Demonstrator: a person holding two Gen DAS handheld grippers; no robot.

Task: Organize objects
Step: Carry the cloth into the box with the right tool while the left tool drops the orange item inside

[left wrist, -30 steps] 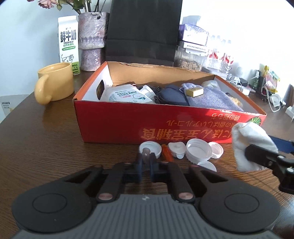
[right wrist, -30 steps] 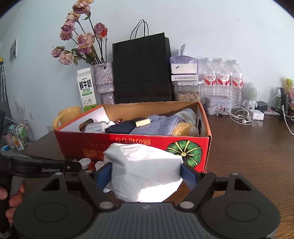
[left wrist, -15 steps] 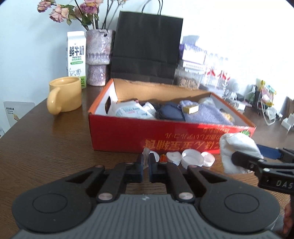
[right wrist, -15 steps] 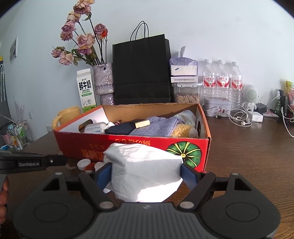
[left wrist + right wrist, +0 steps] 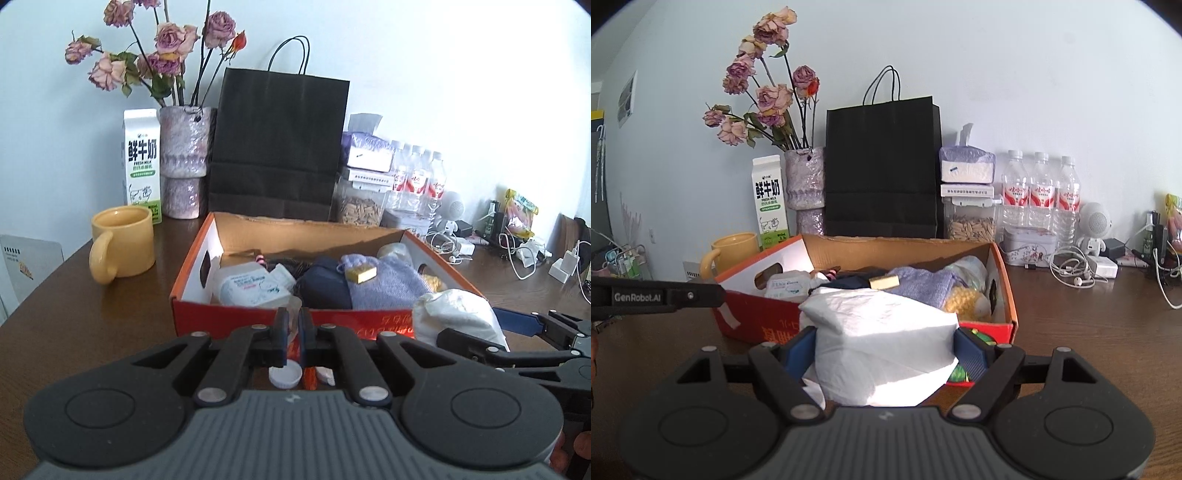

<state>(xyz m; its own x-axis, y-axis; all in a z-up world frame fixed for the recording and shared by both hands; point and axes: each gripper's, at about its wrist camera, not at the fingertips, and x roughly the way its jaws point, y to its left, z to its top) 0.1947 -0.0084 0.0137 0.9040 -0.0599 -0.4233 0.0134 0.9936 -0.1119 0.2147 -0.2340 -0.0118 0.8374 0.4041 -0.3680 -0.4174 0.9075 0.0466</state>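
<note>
Left tongs [image 5: 291, 334]: jaws pressed together on a small translucent, cap-like piece [image 5: 294, 314] whose make I cannot tell; held up level with the near wall of the box.

Beneath them on the dark brown wooden desk [image 5: 92, 325]: a white round plastic bottle cap [image 5: 284, 374], a small orange piece [image 5: 309, 376] and another white cap [image 5: 327, 374], close together, just in front of the box.

Right tongs [image 5: 886, 350]: blue pads clamped on either side of a crumpled white plastic bag bundle [image 5: 882, 343], carried above the desk before the box's near right corner.

Red and orange cardboard box [image 5: 236, 317], open-topped, printed lettering upside down. Inside, left to right: a white plastic pouch with blue print [image 5: 251, 290], a dark navy fabric pouch [image 5: 325, 286], a lavender knitted cloth [image 5: 384, 286] with a small yellow rectangular block [image 5: 361, 273] lying on it, and something yellow and knitted [image 5: 964, 299] at the right end.

Left of the box: a yellow ceramic mug [image 5: 123, 242].

Along the wall: a white and green milk carton [image 5: 142, 166], a mottled pink vase of dried roses [image 5: 184, 162], a black paper carrier bag [image 5: 277, 144] and three clear water bottles [image 5: 1039, 195].
</note>
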